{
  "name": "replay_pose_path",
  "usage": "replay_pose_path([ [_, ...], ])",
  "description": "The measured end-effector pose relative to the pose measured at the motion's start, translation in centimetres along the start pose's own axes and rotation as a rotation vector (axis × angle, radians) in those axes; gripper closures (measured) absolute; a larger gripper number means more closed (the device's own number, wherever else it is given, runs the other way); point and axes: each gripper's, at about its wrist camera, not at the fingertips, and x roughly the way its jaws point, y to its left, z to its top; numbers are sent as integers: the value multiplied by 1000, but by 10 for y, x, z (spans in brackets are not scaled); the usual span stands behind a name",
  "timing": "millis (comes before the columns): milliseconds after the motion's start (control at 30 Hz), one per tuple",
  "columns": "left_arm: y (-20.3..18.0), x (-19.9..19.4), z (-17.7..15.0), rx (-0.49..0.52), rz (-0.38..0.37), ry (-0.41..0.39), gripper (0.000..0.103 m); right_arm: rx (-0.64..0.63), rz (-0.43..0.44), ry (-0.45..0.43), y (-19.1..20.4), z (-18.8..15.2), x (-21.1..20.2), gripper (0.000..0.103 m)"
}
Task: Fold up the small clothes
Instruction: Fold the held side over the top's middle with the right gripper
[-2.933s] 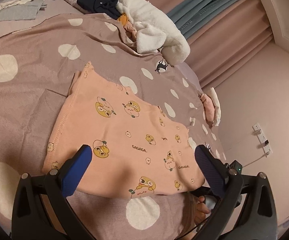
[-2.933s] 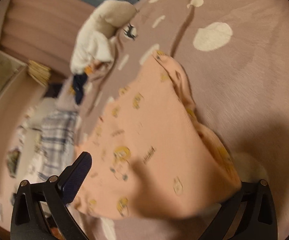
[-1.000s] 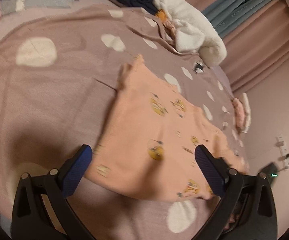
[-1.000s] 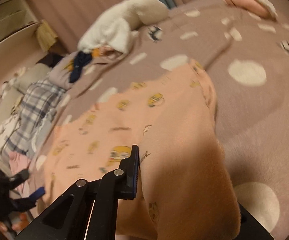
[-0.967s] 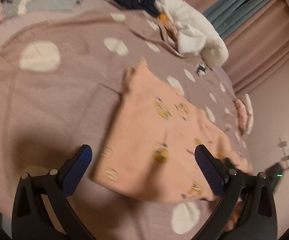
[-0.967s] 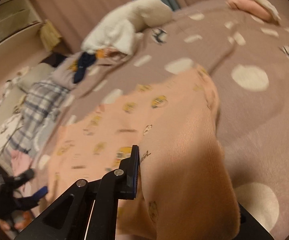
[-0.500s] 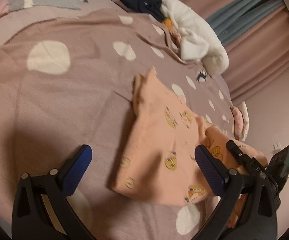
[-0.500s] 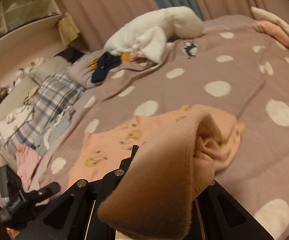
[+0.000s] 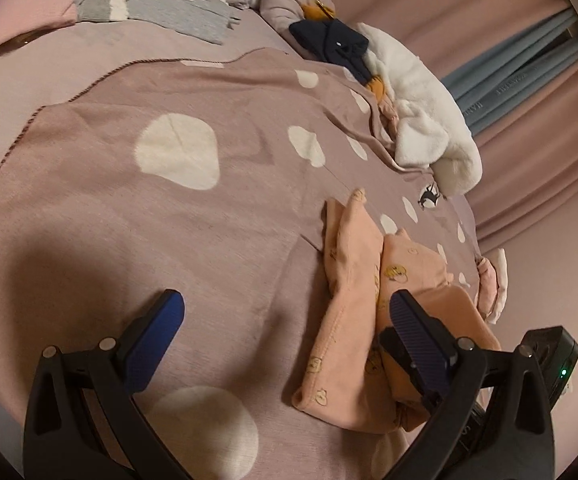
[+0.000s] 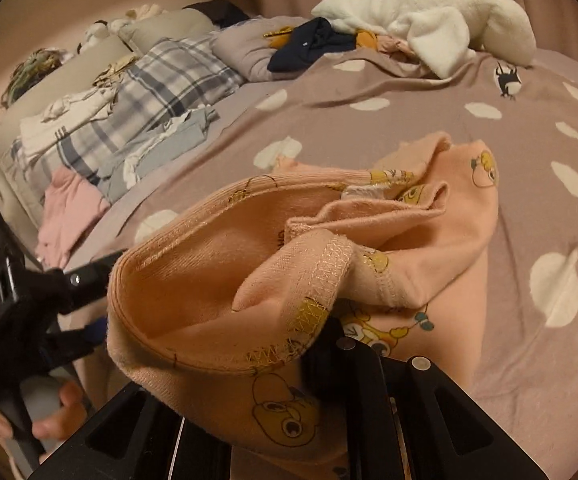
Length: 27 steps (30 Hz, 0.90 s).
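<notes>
A small peach garment with yellow cartoon prints [image 9: 349, 320] lies on the mauve polka-dot blanket [image 9: 177, 216], folded in from its right side. My left gripper [image 9: 285, 332] is open and empty, hovering just left of the garment. My right gripper [image 10: 309, 364] is shut on the garment's hem [image 10: 225, 292] and holds that edge lifted and doubled over the rest; its fingertips are hidden under the cloth. The right gripper also shows in the left wrist view [image 9: 545, 360] at the lower right.
A white fleece garment [image 9: 421, 108] and a navy piece [image 9: 333, 40] lie at the far side of the blanket. Plaid pillow and folded grey and pink clothes [image 10: 129, 120] sit to the left. Pink curtains [image 9: 529, 128] hang behind. A folded pink piece [image 9: 489, 284] lies at the right edge.
The right gripper closed on the garment's right edge, lifted it and carried it leftward over the rest, so the spread garment is now narrower. The left gripper stayed open and drew back left.
</notes>
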Motion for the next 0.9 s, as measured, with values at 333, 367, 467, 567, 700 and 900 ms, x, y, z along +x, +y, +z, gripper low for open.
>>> replay_pose_path([
  [333, -1, 6, 0, -7, 0, 23, 0, -88, -45, 5, 16, -6, -6, 88],
  [367, -1, 6, 0, -5, -2, 24, 0, -96, -51, 8, 17, -7, -5, 88],
  [467, 0, 6, 1, -4, 0, 23, 0, -111, -34, 0, 20, -10, -10, 88],
  [567, 1, 7, 1, -18, 5, 21, 0, -122, 30, 13, 21, -13, -15, 88],
  [700, 1, 7, 1, -30, -10, 27, 0, -161, 51, 22, 24, -21, -18, 88],
  [900, -2, 8, 0, -11, 7, 28, 0, -148, 135, 42, 26, -30, -21, 86],
])
